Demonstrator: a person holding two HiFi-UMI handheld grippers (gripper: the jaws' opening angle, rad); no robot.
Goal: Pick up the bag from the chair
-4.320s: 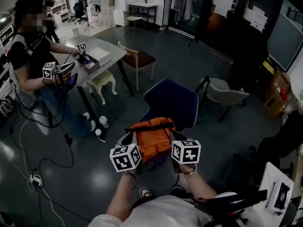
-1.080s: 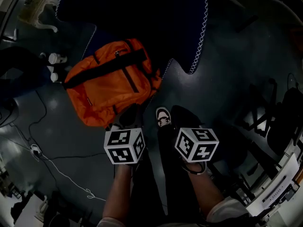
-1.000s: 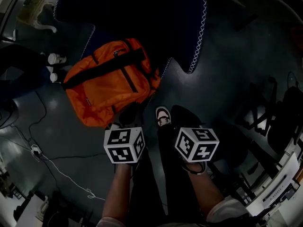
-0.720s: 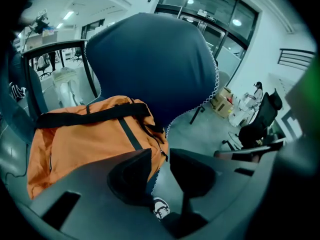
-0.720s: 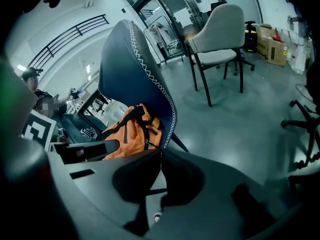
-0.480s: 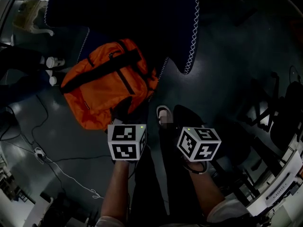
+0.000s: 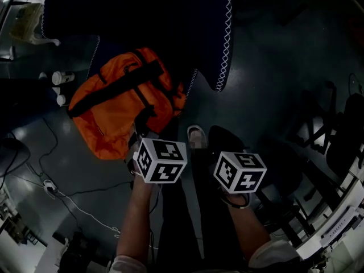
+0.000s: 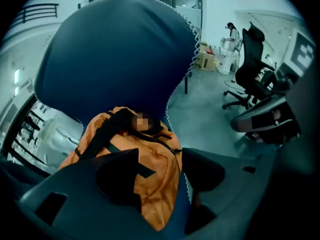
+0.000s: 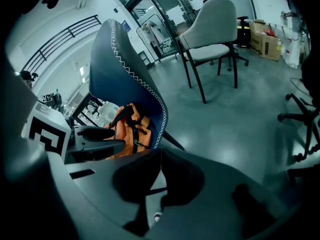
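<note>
The chair (image 7: 142, 16) fills the top. The bag (image 7: 116, 104) lies on its seat, at 11 o'clock from the left gripper (image 8: 160, 156), whose spread jaws flank its near end. At 3 o'clock, the right gripper (image 9: 160, 156) is pressed together, empty.

The dark blue chair's tall back (image 8: 115, 49) is rising close behind the orange bag (image 8: 160, 189), closing off that side. The left gripper's (image 8: 159, 156) parted jaws are framing the bag's front. Bare floor (image 8: 210, 114) is lying open rightward.
</note>
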